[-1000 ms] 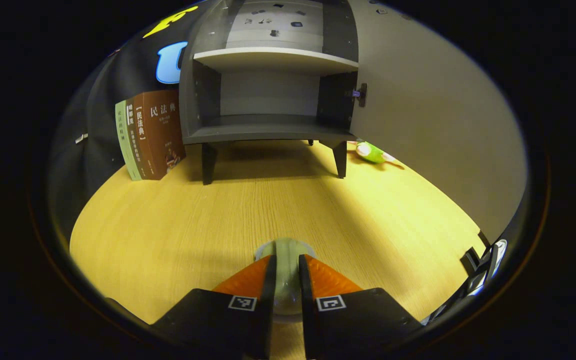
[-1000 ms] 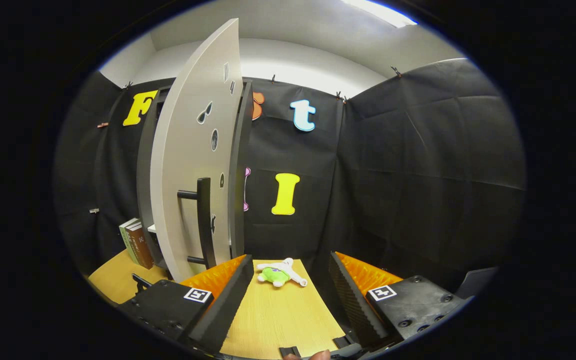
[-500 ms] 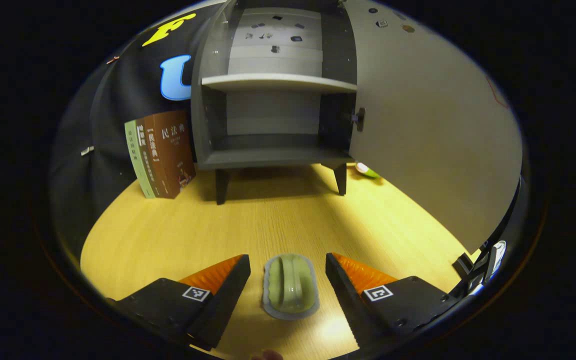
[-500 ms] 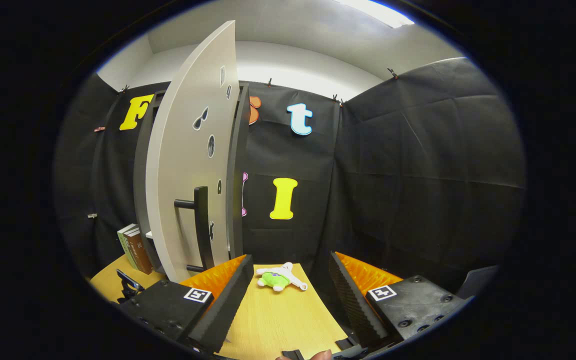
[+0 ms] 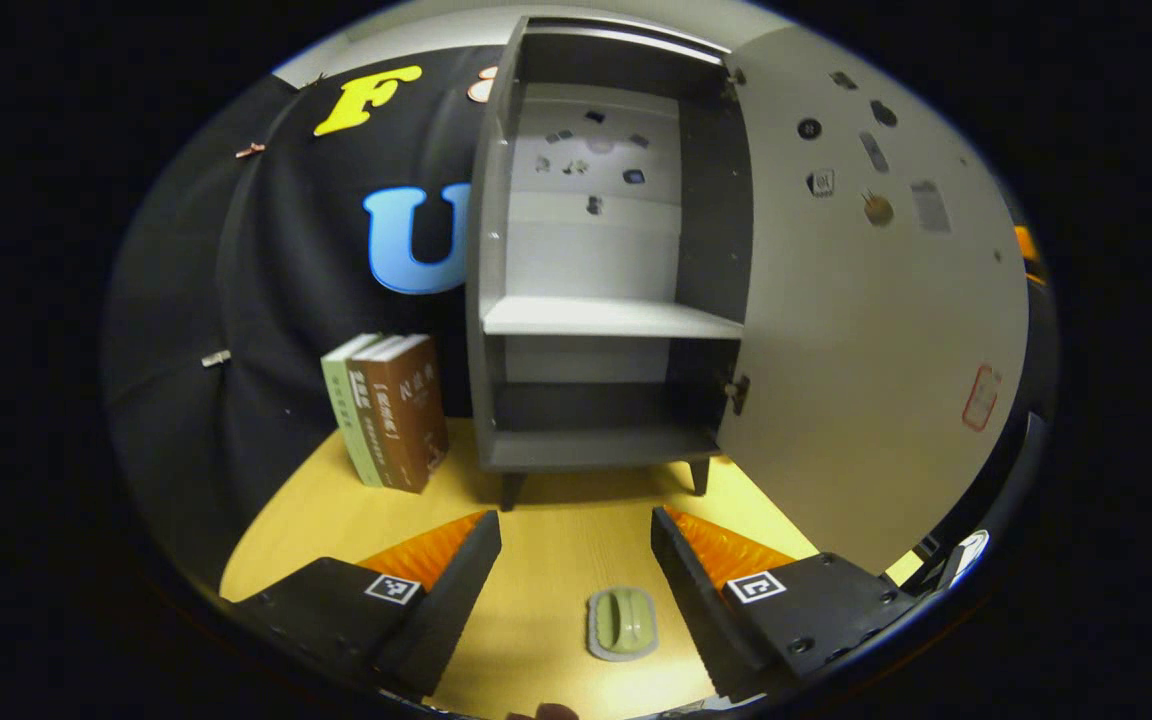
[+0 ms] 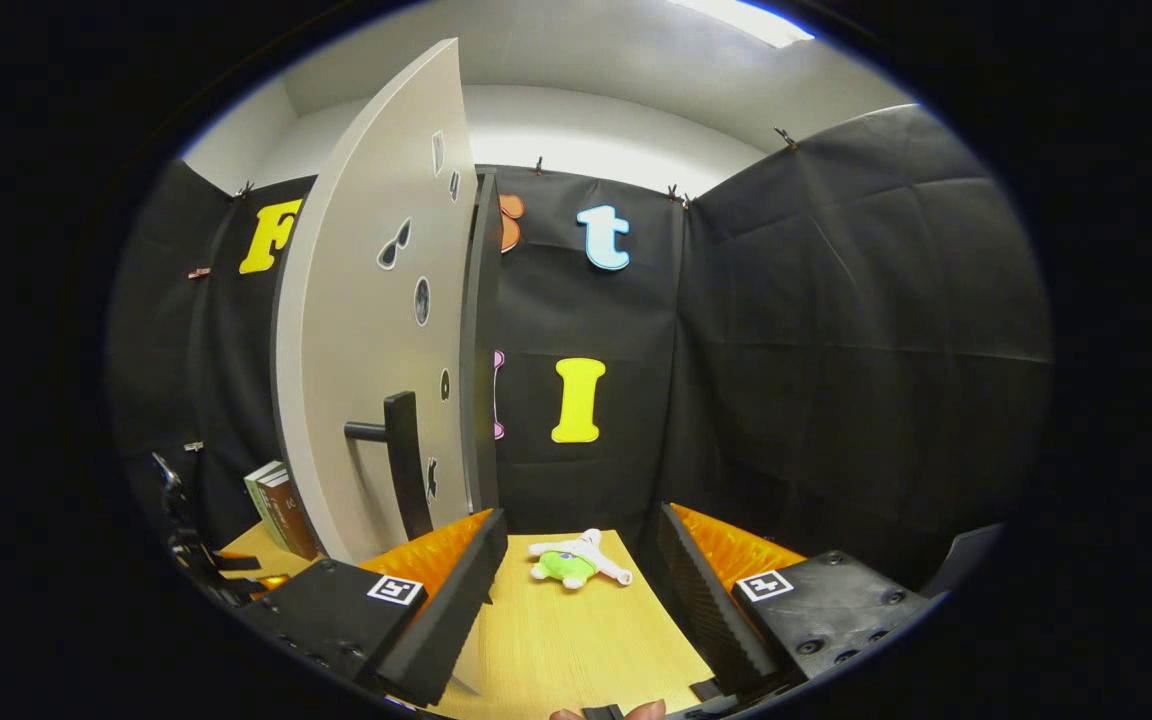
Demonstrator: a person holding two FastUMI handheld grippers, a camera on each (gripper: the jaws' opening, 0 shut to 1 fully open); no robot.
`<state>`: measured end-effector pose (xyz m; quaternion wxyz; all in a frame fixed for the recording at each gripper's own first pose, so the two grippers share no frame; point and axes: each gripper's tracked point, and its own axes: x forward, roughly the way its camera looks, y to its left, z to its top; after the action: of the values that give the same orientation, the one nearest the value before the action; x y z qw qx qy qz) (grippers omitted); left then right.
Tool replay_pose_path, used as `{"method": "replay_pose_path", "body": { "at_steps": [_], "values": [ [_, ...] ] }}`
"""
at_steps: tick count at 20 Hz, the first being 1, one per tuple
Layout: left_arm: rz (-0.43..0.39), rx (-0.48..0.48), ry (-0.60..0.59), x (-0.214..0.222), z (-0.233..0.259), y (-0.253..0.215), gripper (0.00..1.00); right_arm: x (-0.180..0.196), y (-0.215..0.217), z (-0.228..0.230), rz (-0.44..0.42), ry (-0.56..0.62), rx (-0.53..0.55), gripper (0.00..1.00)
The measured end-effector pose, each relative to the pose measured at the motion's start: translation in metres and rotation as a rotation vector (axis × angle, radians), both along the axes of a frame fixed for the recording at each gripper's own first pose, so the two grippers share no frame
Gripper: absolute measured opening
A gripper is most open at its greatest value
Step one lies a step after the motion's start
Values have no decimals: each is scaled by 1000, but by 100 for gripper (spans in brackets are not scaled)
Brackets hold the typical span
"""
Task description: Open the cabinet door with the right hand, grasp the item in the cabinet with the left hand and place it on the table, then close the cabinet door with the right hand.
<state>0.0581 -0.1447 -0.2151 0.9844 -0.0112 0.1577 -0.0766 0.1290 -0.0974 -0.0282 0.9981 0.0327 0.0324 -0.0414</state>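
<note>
- Green and small, the item (image 5: 623, 623) lies flat on the wooden surface (image 5: 556, 560), low in the left gripper view, between the spread fingers of the left gripper (image 5: 576, 565) and touching neither of them.
- Judged from that, taking the item out of the cabinet and setting it down looks done; the left gripper holds nothing.
- Just beyond the item the surface runs bare up to the cabinet (image 5: 596, 300), which stands on short legs with its lower bay and the shelf (image 5: 606, 318) above both empty.
- Beside the cabinet, on the side away from the door, a few books (image 5: 388, 410) stand upright against the booth wall.
- In the right gripper view, the right gripper (image 6: 581, 560) also has its fingers spread wide, with nothing between them.
- Past those fingers a green and white plush toy (image 6: 576, 561) lies on the surface, apart from the cabinet and no part of this job.
- Further off and to the side, the cabinet door (image 6: 376, 300) stands wide open, its dark bar handle (image 6: 401, 460) facing the right gripper, near it but not touched.
- What remains, as I judge it, is the last step: the right gripper must reach the door or its handle and swing it shut against the cabinet front.
</note>
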Motion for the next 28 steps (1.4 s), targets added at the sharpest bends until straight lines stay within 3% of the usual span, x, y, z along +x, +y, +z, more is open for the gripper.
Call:
{"method": "replay_pose_path", "body": {
  "at_steps": [10, 13, 16, 17, 18, 19, 27, 28],
  "values": [
    [131, -28, -146, -26, 148, 78, 95, 18, 20, 10, 41, -12, -6, 98],
    [149, -54, -156, -35, 164, 97, 95, 17, 22, 12, 24, -24, -37, 96],
    [173, -57, -165, -43, 169, 122, 94, 19, 32, 8, 51, -13, 8, 92],
    [179, -47, -164, -45, 169, 130, 93, 20, 36, 6, 59, -6, 28, 96],
    [182, -38, -164, -48, 168, 136, 95, 18, 40, 5, 62, -2, 51, 92],
    [185, -32, -164, -49, 168, 142, 92, 16, 47, 5, 62, 0, 68, 96],
    [145, -42, -185, -54, 169, 169, 93, 1, 105, 5, 89, -11, 82, 96],
    [137, -41, -185, -54, 169, 173, 92, 2, 116, 7, 86, -13, 86, 100]
  ]
}}
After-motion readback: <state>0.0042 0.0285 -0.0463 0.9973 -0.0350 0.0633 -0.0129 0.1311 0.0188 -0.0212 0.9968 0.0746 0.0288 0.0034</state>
